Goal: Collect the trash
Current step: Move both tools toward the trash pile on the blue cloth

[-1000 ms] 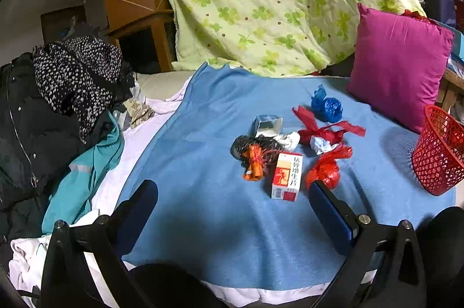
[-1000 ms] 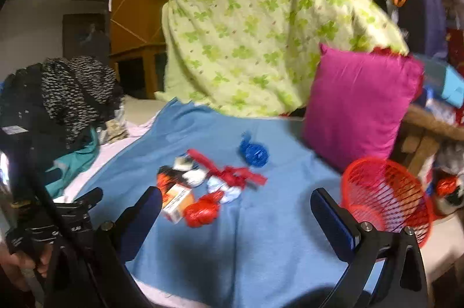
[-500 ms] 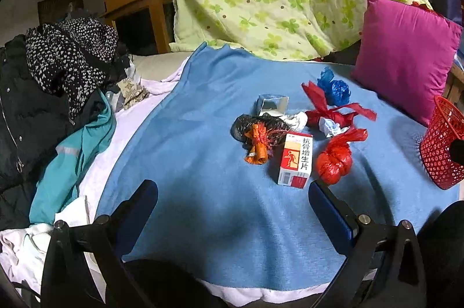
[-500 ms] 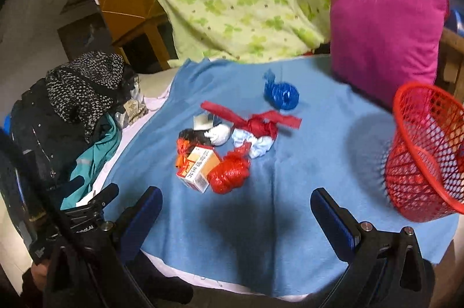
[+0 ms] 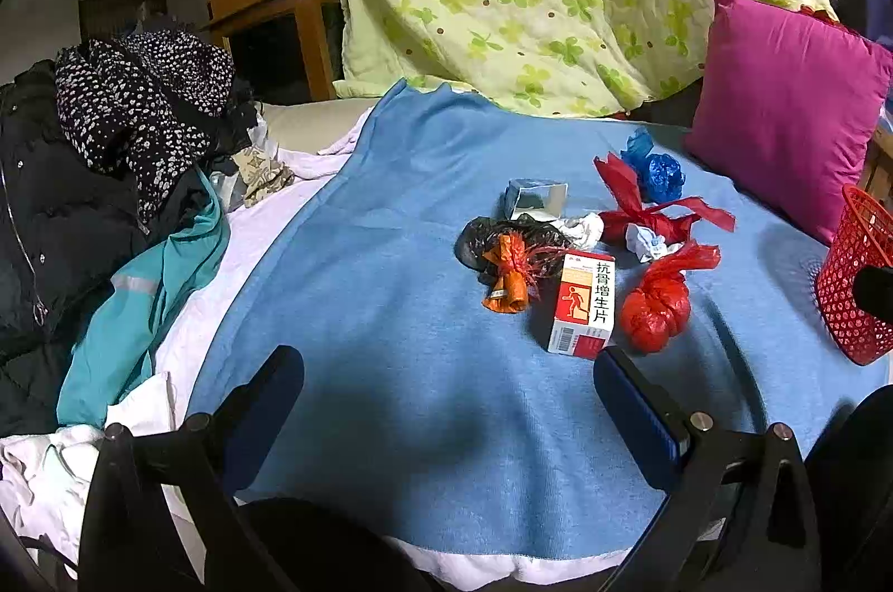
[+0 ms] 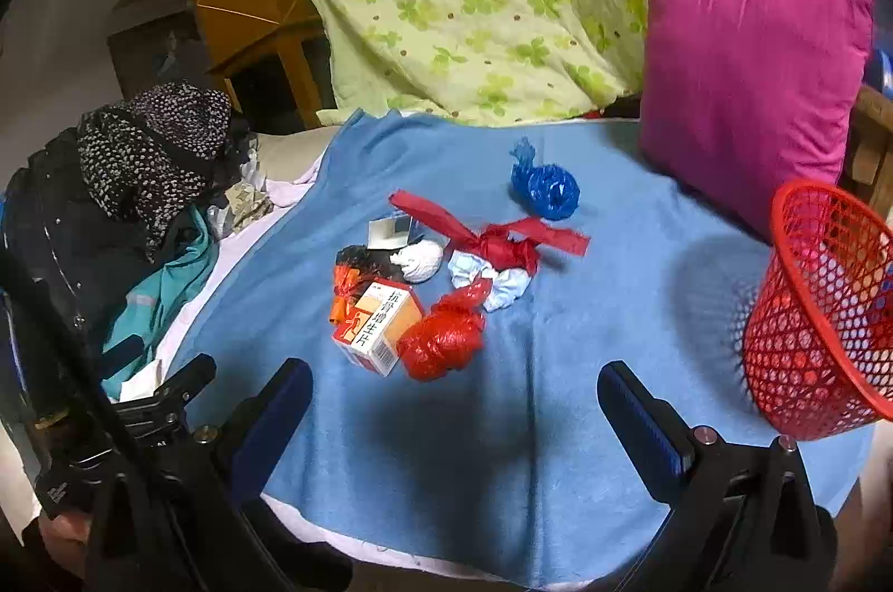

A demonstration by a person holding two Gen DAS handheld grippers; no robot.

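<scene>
Fingers [image 6: 642,416] of both grippers spread apart, empty, above the blue blanket [image 6: 558,424]; best to straddle the red bag [image 6: 441,341] squarely before closing, then carry it to the red basket [image 6: 815,313].

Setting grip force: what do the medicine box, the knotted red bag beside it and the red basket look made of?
Medicine box: printed cardboard, crisp edges, slight sheen. Knotted red bag: thin glossy plastic film, crinkled and tied off. Red basket: probably rigid moulded plastic, perforated mesh walls, thick rim.
</scene>
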